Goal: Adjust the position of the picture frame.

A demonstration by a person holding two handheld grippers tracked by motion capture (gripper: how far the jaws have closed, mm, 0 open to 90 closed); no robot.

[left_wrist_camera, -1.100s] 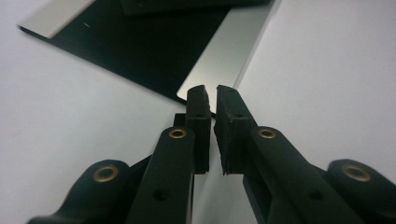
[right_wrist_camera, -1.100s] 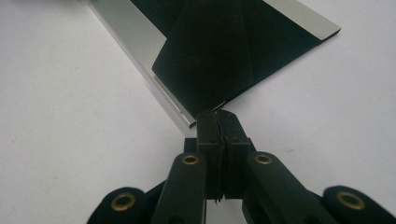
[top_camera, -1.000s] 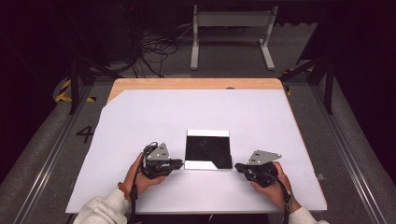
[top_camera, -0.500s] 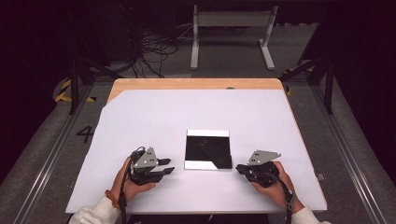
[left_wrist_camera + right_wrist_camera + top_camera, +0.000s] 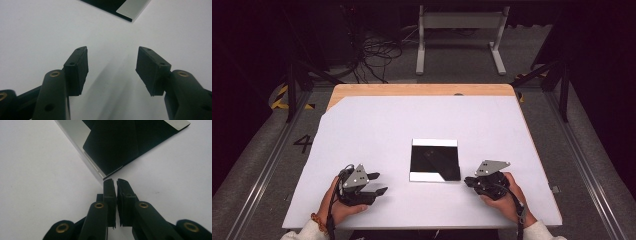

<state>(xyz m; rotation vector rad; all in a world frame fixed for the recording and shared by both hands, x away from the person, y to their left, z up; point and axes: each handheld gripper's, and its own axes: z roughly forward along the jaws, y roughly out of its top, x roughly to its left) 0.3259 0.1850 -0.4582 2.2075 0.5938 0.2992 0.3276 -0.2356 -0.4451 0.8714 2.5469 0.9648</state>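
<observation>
The flat square mirror-like panel with a dark reflective face and a silvery edge (image 5: 435, 160) lies flat on the white table sheet (image 5: 377, 130), a little near of the table's middle and between your two hands. Its near left corner shows a bright silvery patch, and the rest of its face reflects black.

Your right gripper (image 5: 471, 181) rests on the sheet just right of the panel's near right corner, pointing left toward it. In the right gripper view its jaws are pressed almost together with nothing between them, and their tips (image 5: 114, 181) sit just short of the panel's corner (image 5: 117, 150), very close but with a sliver of white sheet between. Your right hand (image 5: 504, 195) holds it from the near side.

Your left gripper (image 5: 379, 183) lies well left of the panel, near the table's near edge, pointing right. Its jaws stand wide apart and hold nothing; in the left gripper view only bare white sheet lies between them (image 5: 112, 72), with the panel's corner (image 5: 130, 8) far ahead at the top. Your left hand (image 5: 343, 200) wraps it from behind.

Beyond the sheet a strip of wooden table top (image 5: 422, 90) shows at the far edge
</observation>
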